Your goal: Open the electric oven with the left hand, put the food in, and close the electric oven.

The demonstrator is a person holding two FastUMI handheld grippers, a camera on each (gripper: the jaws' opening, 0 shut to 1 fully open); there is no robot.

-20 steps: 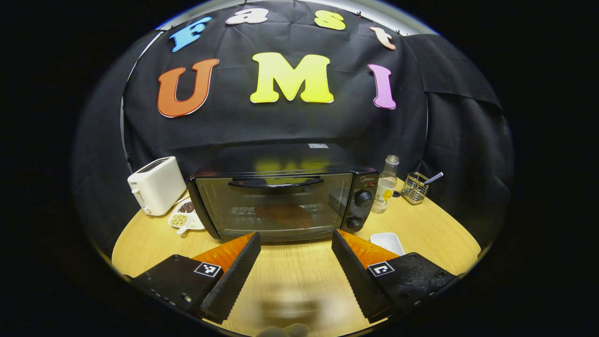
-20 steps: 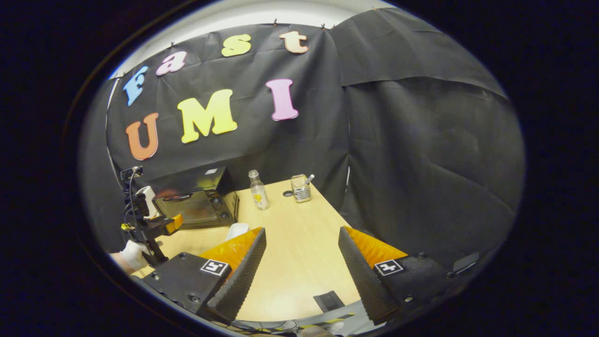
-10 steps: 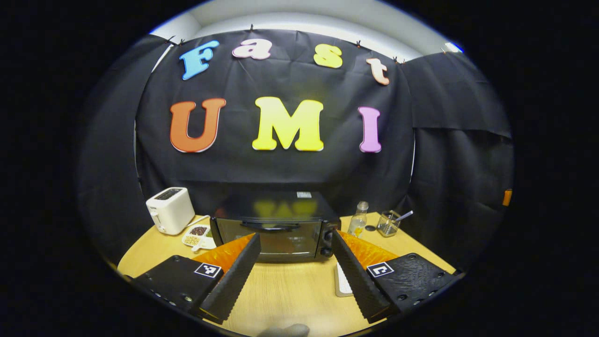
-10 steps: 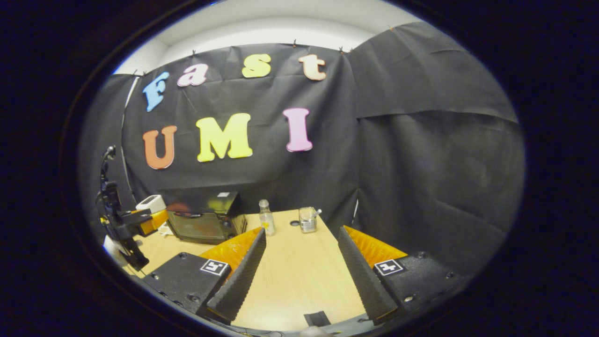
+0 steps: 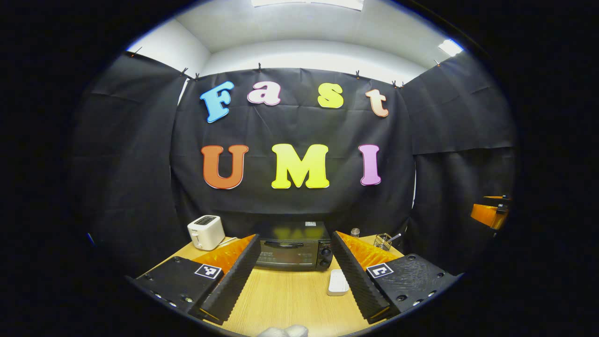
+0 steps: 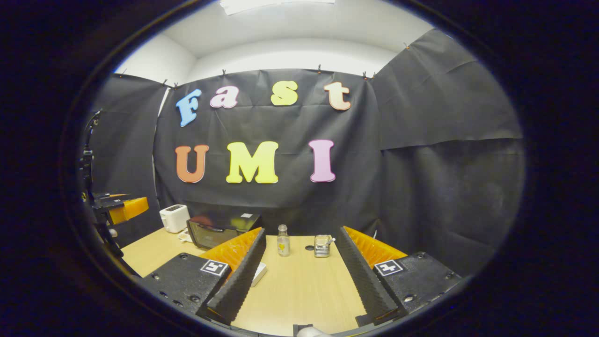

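A: Left gripper view first. Your left gripper (image 5: pixel 295 276) is held level, well back from the electric oven (image 5: pixel 292 252), fingers spread wide with nothing between them.

B: Door state?

A: Closed, handle (image 5: pixel 284 244) across the top of the glass. Something sits behind the glass, too dim to name. A white dish (image 5: pixel 338 282) lies on the table (image 5: pixel 290 304) in front of the oven, and it looks empty from here. Toaster (image 5: pixel 206 231) off to the side.

B: Right gripper view?

A: Your right gripper (image 6: pixel 299 276) is also spread and empty, above the near table edge. The oven shows beyond its finger (image 6: pixel 238 276), door shut. A bottle (image 6: pixel 282 240) and a metal holder (image 6: pixel 322 246) stand at the back. Your left gripper shows at the edge, raised clear of the table.

B: So which step?

A: Judgement only: with the door shut, both grippers empty and the dish bare, either step 1 hasn't begun or the job is finished. I can't tell which. If it's step 1, you need the left gripper brought forward, fingers closed on the handle, then a pull outward and down.
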